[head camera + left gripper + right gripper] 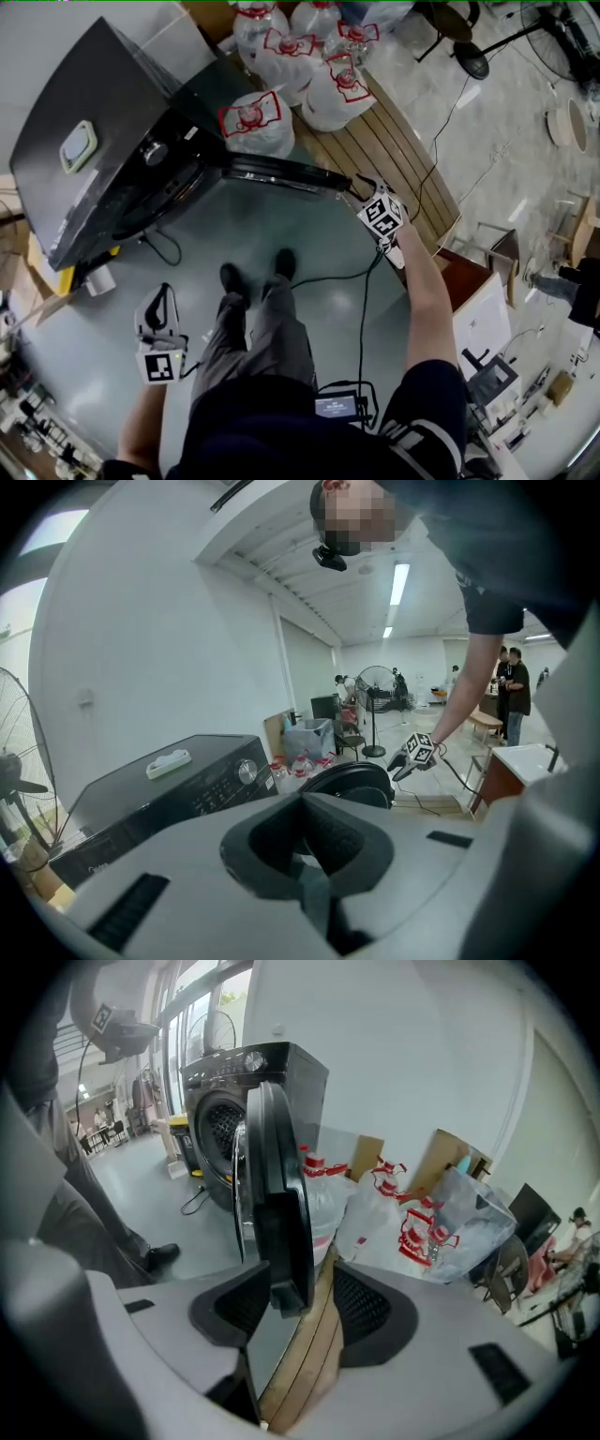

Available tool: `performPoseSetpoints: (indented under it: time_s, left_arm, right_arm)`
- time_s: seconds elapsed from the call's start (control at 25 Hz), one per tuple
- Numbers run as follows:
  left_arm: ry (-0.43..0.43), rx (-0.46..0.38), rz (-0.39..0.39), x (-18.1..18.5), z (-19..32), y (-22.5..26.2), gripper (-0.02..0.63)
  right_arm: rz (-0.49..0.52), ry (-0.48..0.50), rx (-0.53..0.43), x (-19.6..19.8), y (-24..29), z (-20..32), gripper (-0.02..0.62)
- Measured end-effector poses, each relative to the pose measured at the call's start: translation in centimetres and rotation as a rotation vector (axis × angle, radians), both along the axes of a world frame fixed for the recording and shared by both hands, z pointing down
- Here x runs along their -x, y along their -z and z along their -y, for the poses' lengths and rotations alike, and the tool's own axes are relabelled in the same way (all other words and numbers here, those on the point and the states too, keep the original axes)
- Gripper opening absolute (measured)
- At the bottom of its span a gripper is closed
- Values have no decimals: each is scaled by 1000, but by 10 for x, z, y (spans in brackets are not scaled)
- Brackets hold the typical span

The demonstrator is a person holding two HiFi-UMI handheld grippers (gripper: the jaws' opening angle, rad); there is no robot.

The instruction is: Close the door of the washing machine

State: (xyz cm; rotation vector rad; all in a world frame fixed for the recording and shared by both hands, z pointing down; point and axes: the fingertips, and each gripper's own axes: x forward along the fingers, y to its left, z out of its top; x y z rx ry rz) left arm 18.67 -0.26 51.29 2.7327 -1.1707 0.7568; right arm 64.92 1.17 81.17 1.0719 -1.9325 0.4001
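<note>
A black front-loading washing machine stands at the upper left, and its round door is swung wide open towards the right. My right gripper is at the door's free edge. In the right gripper view the door's rim stands between the open jaws of that gripper, close to the left pad and apart from the right one. The drum opening shows behind it. My left gripper hangs low at the left, away from the machine, shut with nothing in it. From there I see the washer and the door.
Several plastic bags of bottles lie on a wooden slatted platform right behind the open door. A black cable trails over the floor by the person's shoes. A desk stands at the right, a cardboard box left of the washer.
</note>
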Motion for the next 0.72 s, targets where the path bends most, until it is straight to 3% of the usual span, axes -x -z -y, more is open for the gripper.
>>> performPoseSetpoints:
  time_s: [0.32, 0.48, 0.72]
  left_arm:
    - [28, 10, 28, 0, -2, -9, 23]
    - [30, 6, 41, 2, -1, -11, 23]
    - [40, 12, 59, 4, -1, -16, 23]
  right_arm:
    - [16, 104, 66, 0, -22, 3, 208]
    - [10, 133, 91, -5, -32, 7, 169]
    - [27, 170, 118, -5, -43, 12, 170]
